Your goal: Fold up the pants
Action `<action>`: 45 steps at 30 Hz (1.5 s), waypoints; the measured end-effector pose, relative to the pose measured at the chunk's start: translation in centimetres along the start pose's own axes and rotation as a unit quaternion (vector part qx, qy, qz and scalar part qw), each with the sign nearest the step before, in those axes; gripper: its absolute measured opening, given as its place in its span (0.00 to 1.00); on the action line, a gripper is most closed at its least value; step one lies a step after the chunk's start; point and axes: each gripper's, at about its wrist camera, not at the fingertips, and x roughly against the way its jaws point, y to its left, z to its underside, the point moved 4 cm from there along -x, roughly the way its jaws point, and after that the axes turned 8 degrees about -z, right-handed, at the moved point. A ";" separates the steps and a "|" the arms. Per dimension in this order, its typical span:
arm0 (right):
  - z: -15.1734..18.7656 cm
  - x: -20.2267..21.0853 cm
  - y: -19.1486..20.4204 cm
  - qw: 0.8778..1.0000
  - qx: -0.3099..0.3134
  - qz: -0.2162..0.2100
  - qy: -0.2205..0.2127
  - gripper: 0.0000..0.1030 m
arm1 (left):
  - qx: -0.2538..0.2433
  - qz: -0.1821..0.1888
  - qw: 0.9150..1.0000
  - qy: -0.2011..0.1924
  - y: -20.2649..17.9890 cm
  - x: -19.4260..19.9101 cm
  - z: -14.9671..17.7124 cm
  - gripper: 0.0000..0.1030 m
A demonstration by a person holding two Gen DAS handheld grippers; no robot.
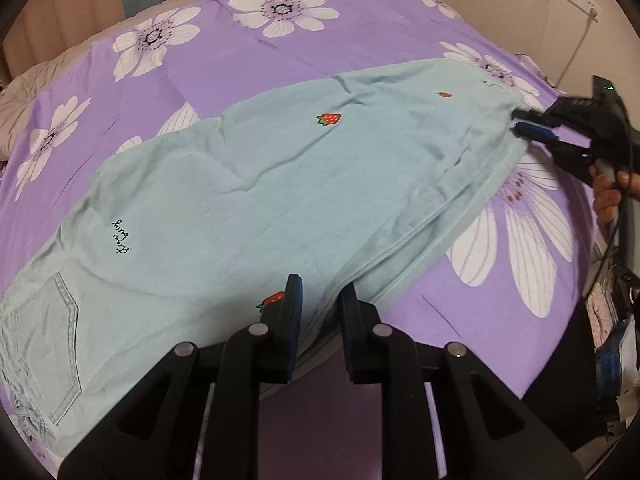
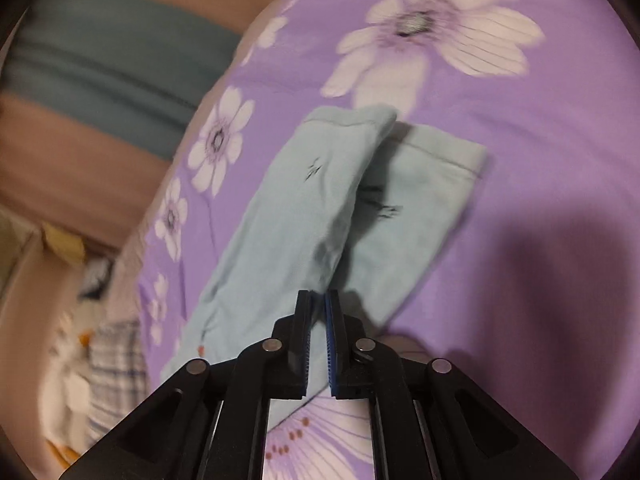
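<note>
Pants: pale mint-green soft cotton pants (image 1: 256, 184) with small red strawberry motifs (image 1: 329, 119) are laid flat on the bed, one leg stacked on the other.
Long axis: in the left wrist view it is run diagonally, from the near left to the far right.
Waist end: the end with a stitched patch pocket (image 1: 52, 344) is placed near and left, by the bed's edge.
Cuff end: the hems are pointed to the far right; in the right wrist view the two cuffs (image 2: 404, 152) are seen fanned slightly apart, the upper leg lifted above the lower.
Lettering: dark script embroidery (image 1: 121, 237) is seen on the upper leg, near the pocket.
Left gripper: the black two-finger left gripper (image 1: 320, 304) is held over the near edge of the pants; its blue-padded fingers (image 1: 294, 312) are brought nearly together, with a fold of the fabric pinched between them.
Right gripper: the black right gripper (image 1: 520, 122) is placed at the cuff end; its fingers (image 2: 304, 336) are almost closed on a thin edge of the upper leg.
Hand: a person's hand (image 1: 610, 196) is wrapped round the right gripper's handle.
Surface: a purple bedsheet with large white flowers (image 1: 248, 48) is spread under everything.
</note>
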 end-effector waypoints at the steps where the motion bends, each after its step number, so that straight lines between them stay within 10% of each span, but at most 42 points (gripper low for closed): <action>1: -0.5 0.3 0.0 1.000 -0.005 -0.008 -0.007 0.20 | 0.000 -0.003 1.000 0.000 -0.1 -0.1 -0.1 0.19; 4: -2.4 0.5 0.6 0.999 0.000 -0.024 -0.024 0.40 | 0.001 -0.006 1.000 -0.002 -0.4 -0.2 -0.1 0.16; 9: -4.1 -1.7 -0.3 1.000 -0.008 0.007 -0.001 0.39 | 0.008 -0.017 1.000 -0.020 -0.6 0.3 -0.1 0.12; 12: -4.5 -1.0 0.0 0.999 0.024 0.027 -0.011 0.04 | 0.006 -0.021 0.999 -0.037 -0.6 1.1 -0.1 0.10; 30: -3.7 1.4 -2.3 0.998 0.015 0.062 -0.003 0.04 | 0.008 -0.011 1.000 -0.019 -0.3 1.7 0.9 0.14; 37: -3.2 6.2 0.9 0.976 0.118 0.163 -0.085 0.30 | 0.092 0.026 0.994 -0.043 3.1 6.4 2.3 0.39; 41: 0.5 2.4 5.9 0.969 0.223 0.101 -0.003 0.29 | 0.182 -0.002 0.982 -0.046 7.6 6.3 2.3 0.39; 45: 7.4 -3.9 11.2 0.933 0.344 0.060 0.093 0.29 | 0.275 -0.034 0.960 -0.042 12.3 5.7 3.9 0.38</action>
